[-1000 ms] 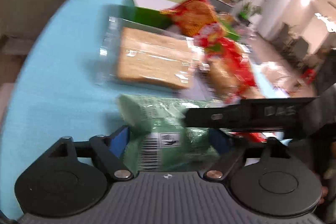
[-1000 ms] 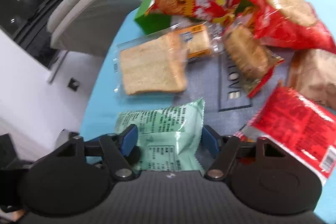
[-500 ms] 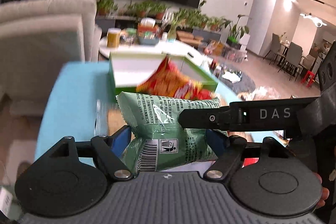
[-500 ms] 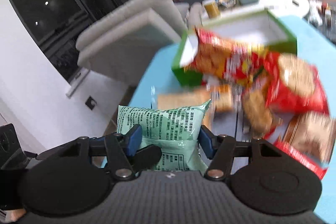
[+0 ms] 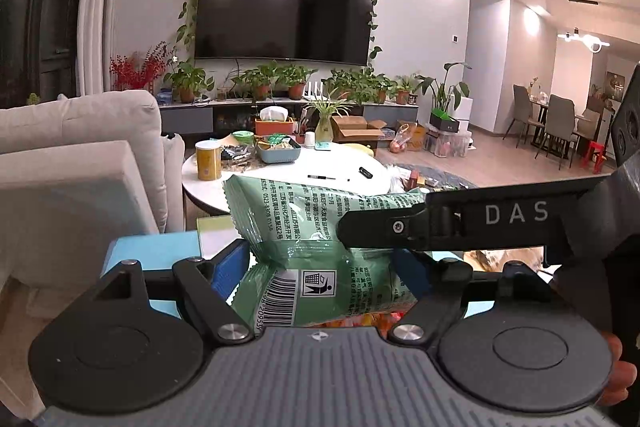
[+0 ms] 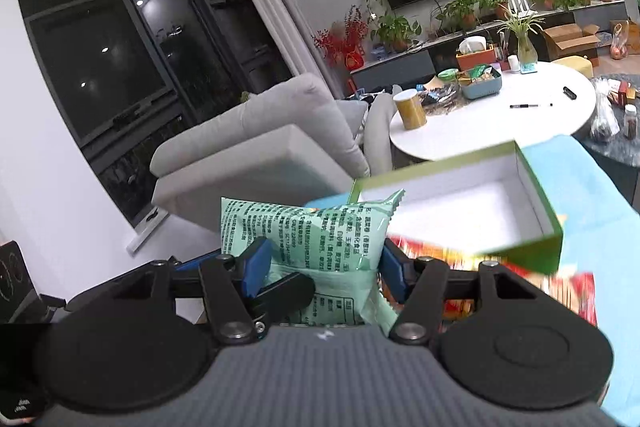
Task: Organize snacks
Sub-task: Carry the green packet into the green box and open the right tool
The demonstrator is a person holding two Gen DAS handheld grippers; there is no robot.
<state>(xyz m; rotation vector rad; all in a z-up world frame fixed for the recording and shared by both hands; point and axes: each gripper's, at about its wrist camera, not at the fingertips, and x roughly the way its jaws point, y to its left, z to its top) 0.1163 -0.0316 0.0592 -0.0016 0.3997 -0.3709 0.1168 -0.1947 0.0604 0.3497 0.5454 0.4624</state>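
Green snack packet [image 5: 320,247] lifted off table by both tongs; views tilted up from snacks toward room.

Left gripper [image 5: 320,267] and right gripper [image 6: 324,267] level; both jaws clamped on one packet.

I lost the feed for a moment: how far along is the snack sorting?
Nothing looks done yet: the green box shows only its bare white inside. In hand: both the left gripper and right gripper clamp one green snack packet. Left: boxing it and the red packets beneath.
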